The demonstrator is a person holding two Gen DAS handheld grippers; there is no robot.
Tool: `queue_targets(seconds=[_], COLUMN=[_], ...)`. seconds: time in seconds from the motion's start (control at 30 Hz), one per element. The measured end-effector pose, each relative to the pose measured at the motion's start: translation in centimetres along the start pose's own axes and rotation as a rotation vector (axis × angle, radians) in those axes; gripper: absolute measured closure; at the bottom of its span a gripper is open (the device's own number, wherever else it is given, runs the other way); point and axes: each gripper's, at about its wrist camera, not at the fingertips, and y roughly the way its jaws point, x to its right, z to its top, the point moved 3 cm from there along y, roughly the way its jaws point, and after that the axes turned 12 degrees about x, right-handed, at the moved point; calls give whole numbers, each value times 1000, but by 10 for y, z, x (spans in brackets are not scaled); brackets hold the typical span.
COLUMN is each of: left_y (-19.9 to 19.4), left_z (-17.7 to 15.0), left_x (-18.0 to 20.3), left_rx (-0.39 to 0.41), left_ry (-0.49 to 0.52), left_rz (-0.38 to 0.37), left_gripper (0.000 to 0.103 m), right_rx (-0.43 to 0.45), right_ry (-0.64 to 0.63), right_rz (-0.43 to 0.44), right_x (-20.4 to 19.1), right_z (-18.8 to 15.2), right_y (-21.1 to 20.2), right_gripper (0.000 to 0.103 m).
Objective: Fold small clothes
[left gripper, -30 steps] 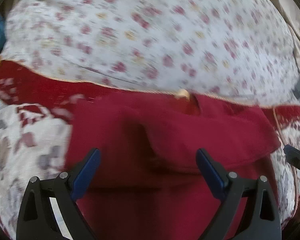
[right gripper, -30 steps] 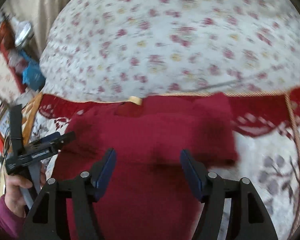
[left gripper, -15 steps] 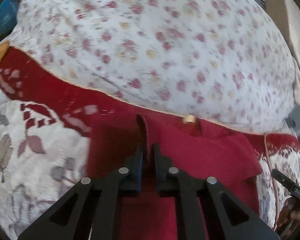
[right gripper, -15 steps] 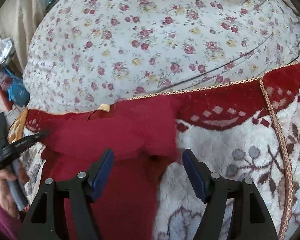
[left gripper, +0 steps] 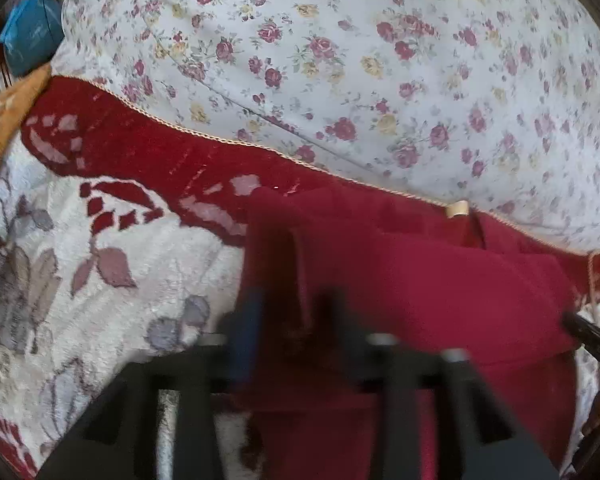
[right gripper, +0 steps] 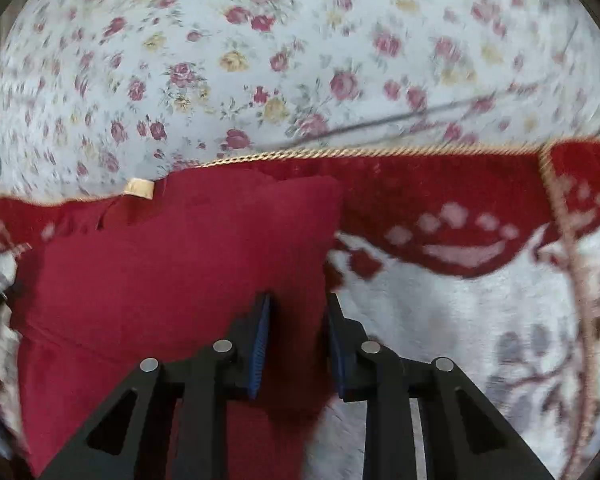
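Note:
A dark red garment [left gripper: 440,292] lies folded on a patterned blanket, with a tan label [left gripper: 457,209] at its far edge. My left gripper [left gripper: 290,320] is blurred and shut on a raised fold at the garment's left edge. In the right wrist view the garment [right gripper: 172,264] fills the lower left, its label [right gripper: 139,189] at the top. My right gripper [right gripper: 296,336] is shut on the garment's right edge, with red cloth pinched between the blue pads [right gripper: 262,336].
The blanket [right gripper: 480,340] is white with a red border, grey leaves and gold cord trim. A floral sheet [left gripper: 380,60] covers the bed beyond. A blue bag [left gripper: 30,36] sits far left. The right gripper's tip [left gripper: 592,340] shows at the left view's right edge.
My right gripper has moved to the garment's right edge and closed on it. My left gripper stays shut on the left fold and has shifted, blurred by motion.

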Motion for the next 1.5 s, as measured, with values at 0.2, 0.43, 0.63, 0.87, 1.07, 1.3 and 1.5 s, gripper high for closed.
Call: queue_targets(seconds=[0.2, 0.43, 0.63, 0.87, 1.07, 1.3, 1.5], left_y=[-7, 3, 8, 7, -2, -23, -52], left_z=[2, -6, -12, -12, -10, -12, -22], left_x=[-6, 0, 0, 1, 0, -5, -7], left_rx=[22, 12, 4, 9, 22, 53, 98], left_ry=[-23, 36, 39, 46, 48, 38, 92], left_rz=[21, 60, 70, 71, 56, 47, 43], left_gripper=[29, 24, 24, 23, 23, 23, 20], right_rx=[82, -2, 21, -15, 53, -7, 71], right_ry=[-32, -81, -49, -30, -54, -73, -53], right_rz=[-13, 67, 74, 73, 81, 37, 97], right_x=[0, -36, -33, -44, -45, -33, -33], right_z=[8, 5, 4, 15, 17, -7, -6], right_y=[-36, -1, -12, 22, -19, -17, -75], right_gripper=[72, 72, 55, 48, 47, 38, 34])
